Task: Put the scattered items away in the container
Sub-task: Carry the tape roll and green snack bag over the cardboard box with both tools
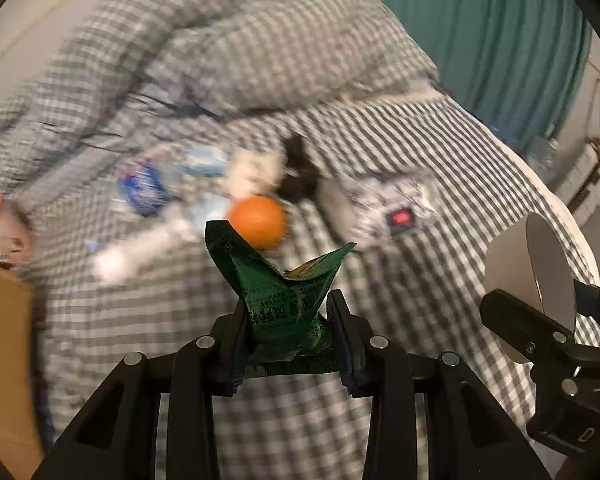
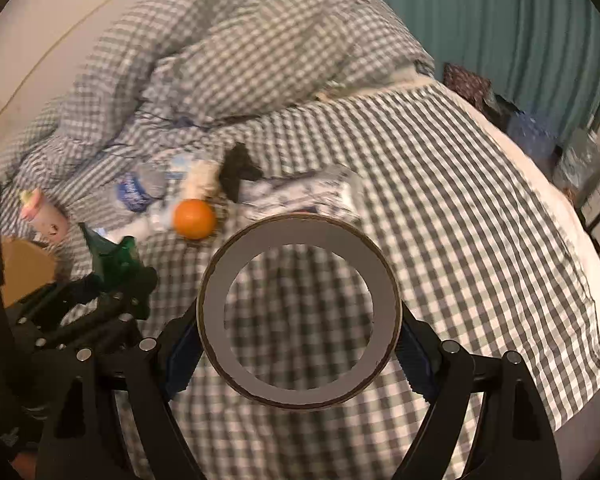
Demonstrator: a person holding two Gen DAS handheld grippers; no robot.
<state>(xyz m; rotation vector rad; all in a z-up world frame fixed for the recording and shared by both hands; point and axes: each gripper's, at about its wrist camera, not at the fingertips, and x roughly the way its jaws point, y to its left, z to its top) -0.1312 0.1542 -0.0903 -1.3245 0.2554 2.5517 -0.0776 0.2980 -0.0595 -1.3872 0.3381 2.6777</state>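
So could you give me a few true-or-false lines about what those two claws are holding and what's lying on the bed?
1. The left gripper holds a green packet. True.
2. The right gripper is empty. False: it is shut on a tape roll.
3. An orange lies on the checked bedsheet. True.
4. The orange is inside the cardboard box. False: it sits on the sheet, well apart from the box at the left edge.
5. The curtain behind the bed is red. False: it is teal.
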